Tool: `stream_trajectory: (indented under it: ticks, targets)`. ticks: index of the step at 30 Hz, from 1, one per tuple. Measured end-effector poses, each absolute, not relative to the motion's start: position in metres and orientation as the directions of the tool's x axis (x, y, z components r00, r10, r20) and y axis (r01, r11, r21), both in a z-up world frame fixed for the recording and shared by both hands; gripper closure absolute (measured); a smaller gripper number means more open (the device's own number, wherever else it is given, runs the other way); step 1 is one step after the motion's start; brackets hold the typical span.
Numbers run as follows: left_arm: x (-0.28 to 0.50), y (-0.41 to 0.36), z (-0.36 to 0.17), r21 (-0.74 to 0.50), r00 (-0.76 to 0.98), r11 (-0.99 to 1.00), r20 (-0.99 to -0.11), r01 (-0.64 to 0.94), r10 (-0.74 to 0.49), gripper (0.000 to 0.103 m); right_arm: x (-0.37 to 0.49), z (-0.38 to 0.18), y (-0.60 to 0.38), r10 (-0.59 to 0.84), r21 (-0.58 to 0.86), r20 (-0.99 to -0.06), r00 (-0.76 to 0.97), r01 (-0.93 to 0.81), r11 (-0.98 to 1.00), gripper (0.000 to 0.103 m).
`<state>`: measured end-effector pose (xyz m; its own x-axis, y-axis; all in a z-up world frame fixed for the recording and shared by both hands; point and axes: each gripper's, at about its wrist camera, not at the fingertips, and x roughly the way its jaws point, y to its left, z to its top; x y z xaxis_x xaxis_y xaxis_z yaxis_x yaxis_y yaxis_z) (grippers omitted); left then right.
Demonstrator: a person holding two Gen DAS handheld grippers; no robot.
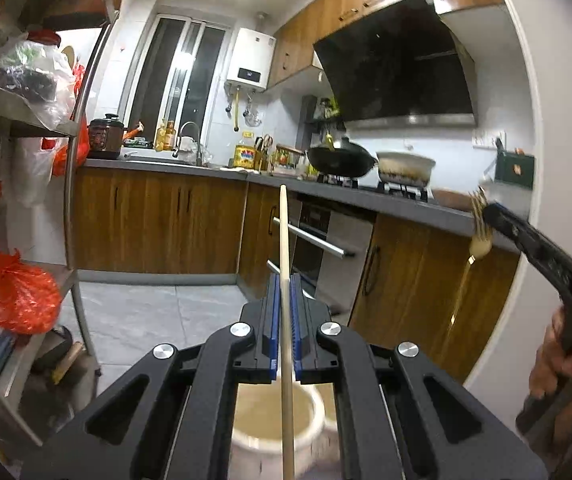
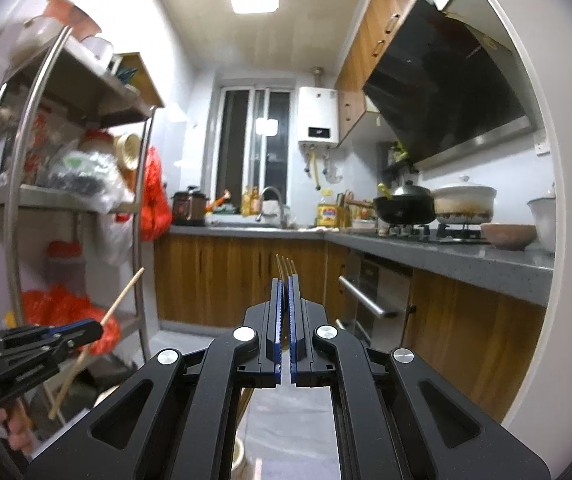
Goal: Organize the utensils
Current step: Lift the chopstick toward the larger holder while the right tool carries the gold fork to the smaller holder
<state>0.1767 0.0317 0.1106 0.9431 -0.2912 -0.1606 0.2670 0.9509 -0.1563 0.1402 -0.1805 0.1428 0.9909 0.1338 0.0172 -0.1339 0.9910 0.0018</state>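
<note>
Left gripper (image 1: 284, 280) is clamped tight on a wooden chopstick (image 1: 284, 236) sticking up past its tips, white pot (image 1: 274, 420) right below. Right gripper (image 2: 284, 280) pinches a gold fork (image 2: 286, 266), tines forward. Kitchen counter (image 2: 445, 256) well ahead

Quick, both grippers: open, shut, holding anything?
Left gripper: shut on a chopstick.
Right gripper: shut on a gold fork.
</note>
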Motion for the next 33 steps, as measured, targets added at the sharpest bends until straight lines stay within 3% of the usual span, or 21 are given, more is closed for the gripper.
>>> stream_trajectory:
  ticks: [5, 11, 22, 33]
  targets:
    - [0.211, 0.02, 0.102, -0.121, 0.96, 0.969, -0.154, 0.217, -0.235, 0.098, 0.156, 0.13, -0.182, 0.108, 0.045, 0.013, 0.994, -0.109, 0.993, 0.1]
    - [0.229, 0.014, 0.078, -0.105, 0.964, 0.977, -0.17, 0.186, -0.202, 0.098, 0.171, 0.101, -0.18, 0.11, 0.053, -0.06, 0.992, -0.107, 0.993, 0.099]
    - [0.192, 0.006, 0.053, -0.01, 0.965, 0.984, -0.197, 0.176, -0.174, 0.098, 0.177, 0.067, -0.163, 0.18, 0.008, -0.118, 0.977, -0.18, 0.984, 0.099]
    - [0.189, 0.016, 0.042, -0.043, 0.955, 0.986, -0.246, 0.162, -0.168, 0.098, 0.18, 0.055, -0.155, 0.183, -0.03, -0.13, 0.975, -0.188, 0.982, 0.099]
